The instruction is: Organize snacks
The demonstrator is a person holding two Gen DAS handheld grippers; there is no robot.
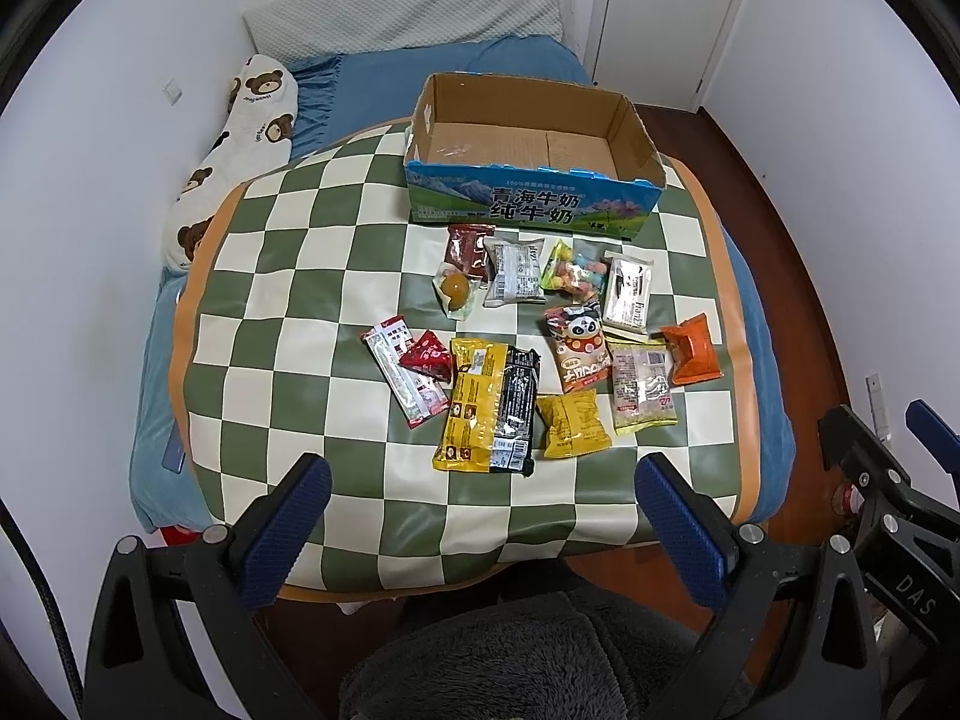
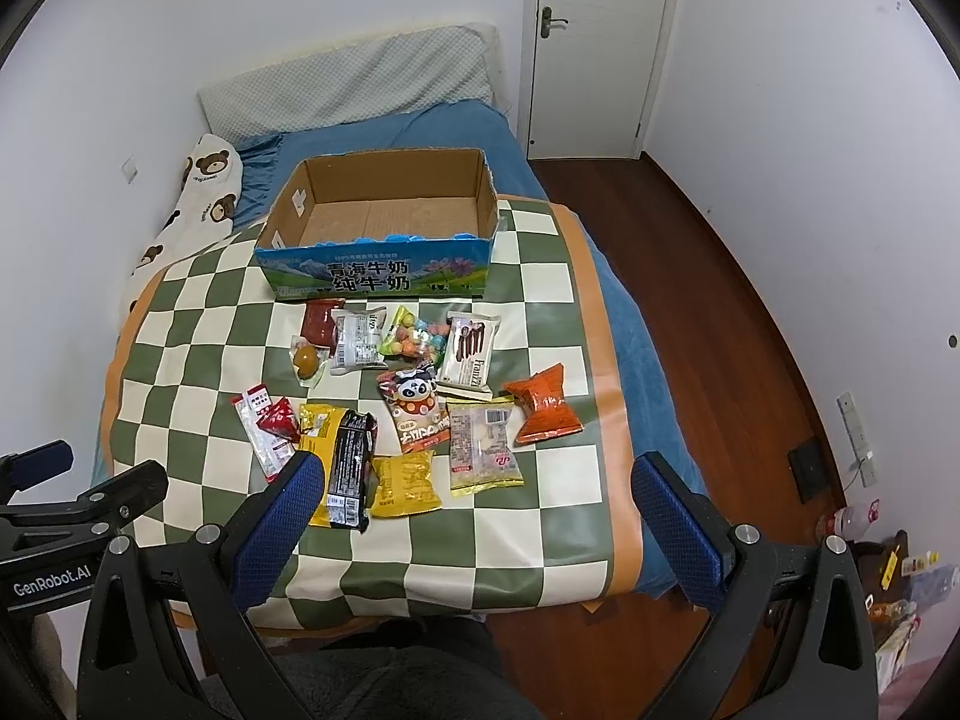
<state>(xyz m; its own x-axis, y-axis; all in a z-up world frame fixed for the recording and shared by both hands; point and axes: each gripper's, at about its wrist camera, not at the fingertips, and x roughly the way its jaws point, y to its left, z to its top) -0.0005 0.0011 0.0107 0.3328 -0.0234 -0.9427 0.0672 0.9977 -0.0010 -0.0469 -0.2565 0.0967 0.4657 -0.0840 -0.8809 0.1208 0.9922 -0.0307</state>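
Observation:
An empty cardboard milk box (image 1: 528,138) (image 2: 384,222) stands at the far side of a green-and-cream checkered mat (image 1: 300,276) (image 2: 198,312). Several snack packets lie in front of it: a yellow-black packet (image 1: 489,414) (image 2: 342,468), a small yellow bag (image 1: 573,423) (image 2: 405,486), a panda packet (image 1: 579,348) (image 2: 417,414), an orange packet (image 1: 693,348) (image 2: 543,411), a white Franzzi packet (image 1: 627,294) (image 2: 471,354). My left gripper (image 1: 480,501) and right gripper (image 2: 471,498) are open, empty, held above the mat's near edge.
The mat lies on a bed with a blue sheet (image 2: 420,126), a bear-print pillow (image 1: 240,150) at the left and a white wall. Wooden floor (image 2: 690,300) and a door (image 2: 594,42) are to the right. Clutter sits on the floor at the far right (image 2: 894,588).

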